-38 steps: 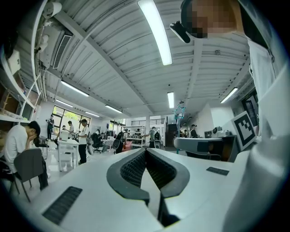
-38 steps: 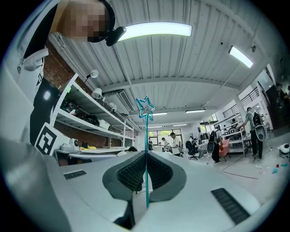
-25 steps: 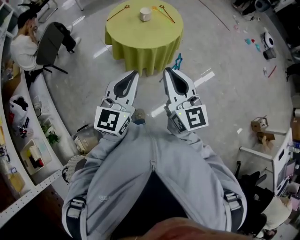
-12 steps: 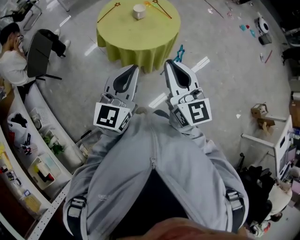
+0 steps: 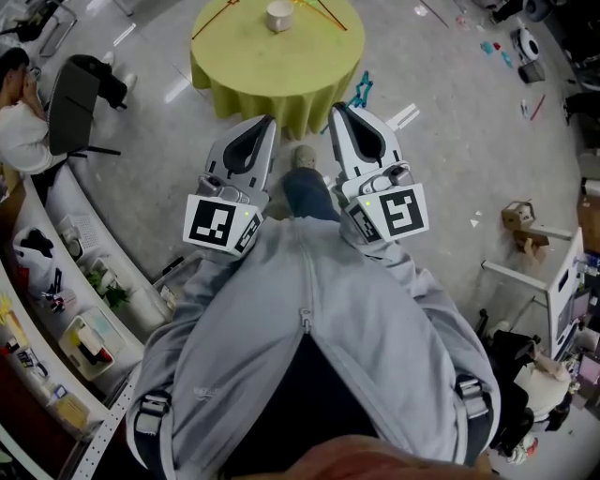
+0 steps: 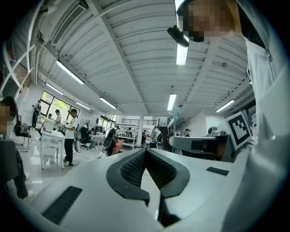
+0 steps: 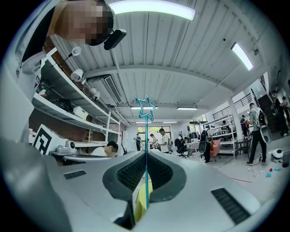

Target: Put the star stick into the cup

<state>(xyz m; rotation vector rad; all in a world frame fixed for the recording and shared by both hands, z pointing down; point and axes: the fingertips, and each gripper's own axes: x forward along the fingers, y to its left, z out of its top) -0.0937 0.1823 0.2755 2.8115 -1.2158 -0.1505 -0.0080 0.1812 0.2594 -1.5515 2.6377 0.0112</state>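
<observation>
Overhead only, cup (image 5: pixel 278 15) on table (image 5: pixel 281 70), close-up, right fingers (image 7: pixel 130 174) clamp star stick (image 7: pixel 146 149), left fingers (image 6: pixel 133 170) closed

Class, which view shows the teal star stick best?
The right gripper view: the stick shows lengthwise, star included, clamped in the right gripper. The head view shows only its star past that gripper's tip; the left gripper view, just a small star.

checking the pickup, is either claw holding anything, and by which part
Right claw grips the star stick by its shaft, star beyond the tips. Left claw is shut, empty.
</observation>
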